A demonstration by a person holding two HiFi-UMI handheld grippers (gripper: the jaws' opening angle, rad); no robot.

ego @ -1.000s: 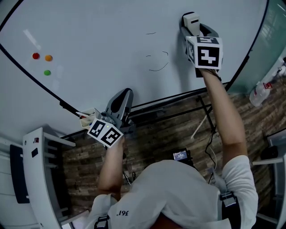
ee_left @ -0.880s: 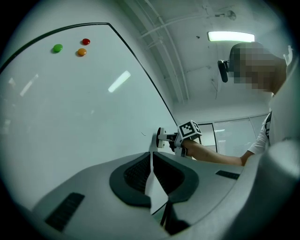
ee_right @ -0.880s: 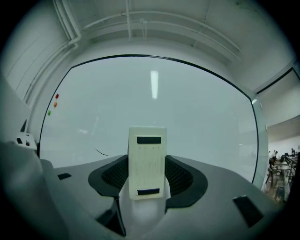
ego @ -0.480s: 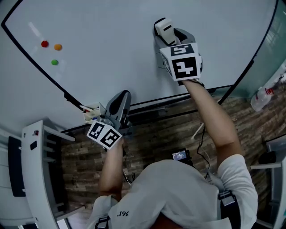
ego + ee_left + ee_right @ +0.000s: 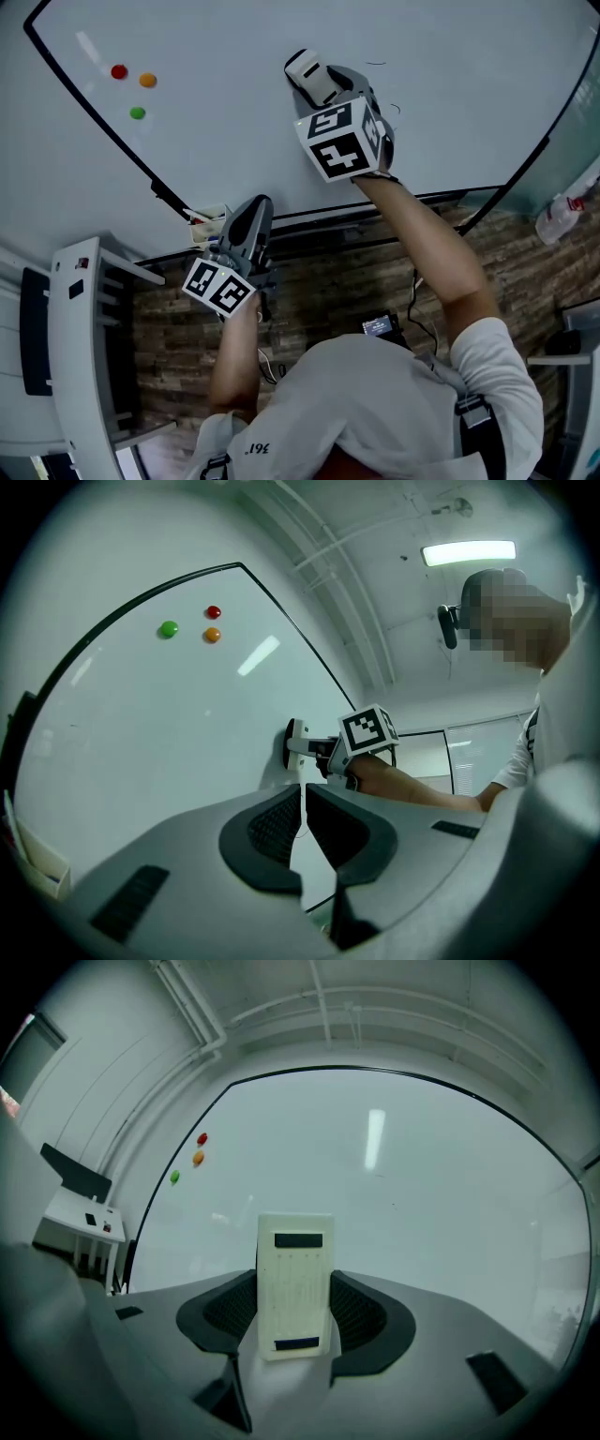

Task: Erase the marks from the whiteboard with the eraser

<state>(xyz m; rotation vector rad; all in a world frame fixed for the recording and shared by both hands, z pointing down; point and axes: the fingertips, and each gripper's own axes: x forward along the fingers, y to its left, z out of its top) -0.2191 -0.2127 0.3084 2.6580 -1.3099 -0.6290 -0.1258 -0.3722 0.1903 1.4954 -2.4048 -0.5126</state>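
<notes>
The whiteboard fills the top of the head view. My right gripper is shut on a white block eraser that is pressed to the board's middle. Two short thin marks show on the board just right of that gripper. In the right gripper view the eraser stands upright between the jaws of the right gripper. My left gripper hangs shut and holds nothing, at the board's lower edge. From the left gripper I see the eraser flat against the board.
Red, orange and green magnets sit at the board's upper left. A small tray clings to the board's lower frame beside the left gripper. A white stand is at left, a spray bottle at right.
My right gripper has swept the eraser leftward across the board, past the pen marks; the lower curved stroke no longer shows. The left gripper has stayed by the lower frame.
</notes>
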